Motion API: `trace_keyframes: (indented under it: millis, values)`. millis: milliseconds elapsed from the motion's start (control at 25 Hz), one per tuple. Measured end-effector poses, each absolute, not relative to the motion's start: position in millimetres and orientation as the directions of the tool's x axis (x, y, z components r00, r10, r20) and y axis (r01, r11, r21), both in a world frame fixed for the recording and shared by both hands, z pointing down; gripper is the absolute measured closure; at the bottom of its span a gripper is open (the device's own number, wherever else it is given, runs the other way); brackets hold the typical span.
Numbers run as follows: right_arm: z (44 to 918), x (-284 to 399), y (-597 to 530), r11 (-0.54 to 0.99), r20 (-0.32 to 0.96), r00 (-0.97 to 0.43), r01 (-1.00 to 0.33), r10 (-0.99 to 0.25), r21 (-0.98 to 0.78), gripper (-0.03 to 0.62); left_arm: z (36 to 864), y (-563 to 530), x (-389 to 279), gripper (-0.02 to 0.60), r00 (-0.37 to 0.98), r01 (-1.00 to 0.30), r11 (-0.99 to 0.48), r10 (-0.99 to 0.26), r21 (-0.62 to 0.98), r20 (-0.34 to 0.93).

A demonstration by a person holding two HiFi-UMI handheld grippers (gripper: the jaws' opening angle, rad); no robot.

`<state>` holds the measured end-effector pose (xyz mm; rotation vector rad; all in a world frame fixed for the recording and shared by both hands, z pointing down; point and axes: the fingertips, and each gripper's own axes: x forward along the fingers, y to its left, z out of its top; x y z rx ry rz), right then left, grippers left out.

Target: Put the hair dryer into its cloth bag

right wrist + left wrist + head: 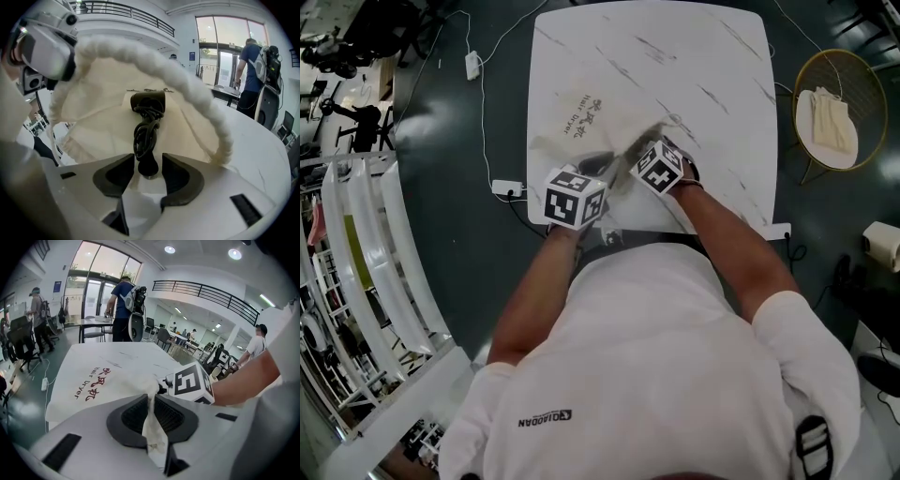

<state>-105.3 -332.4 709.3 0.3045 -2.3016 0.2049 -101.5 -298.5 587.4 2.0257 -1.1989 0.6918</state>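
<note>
The cream cloth bag (586, 117) with red print lies on the white marble table (712, 66). My left gripper (152, 398) is shut on a fold of the bag's rim (149, 394) and holds the mouth up. In the right gripper view the gathered rim (154, 57) arches over the open mouth. Inside lies the black hair dryer (147, 104) with its coiled cord (143, 136). My right gripper (149, 161) is open, and the dryer's near end (149, 168) sits between the jaws with a gap on each side. Both marker cubes (575, 197) (661, 167) sit at the table's near edge.
A round gold wire stand (862, 89) holding a cream cloth (832, 122) is right of the table. A power strip (507, 188) and cables lie on the dark floor to the left. White racks (366, 253) line the far left. People (123, 305) stand in the background.
</note>
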Motion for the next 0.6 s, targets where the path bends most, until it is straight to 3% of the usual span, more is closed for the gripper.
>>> trace_keyframes:
  millis: [280,600]
  values:
    - [671,-54,-312,0.937,0.678,-0.712,-0.335,-0.182,-0.1,0.391,615,-288,-95,0.517,0.451,-0.877,-0.391,-0.461,0.281,0.765]
    - [620,20,-303,0.809,0.59,-0.723,-0.556,-0.36,-0.187,0.422,655,-279,-86,0.515,0.439,-0.846,-0.474,-0.355,0.245,0.825]
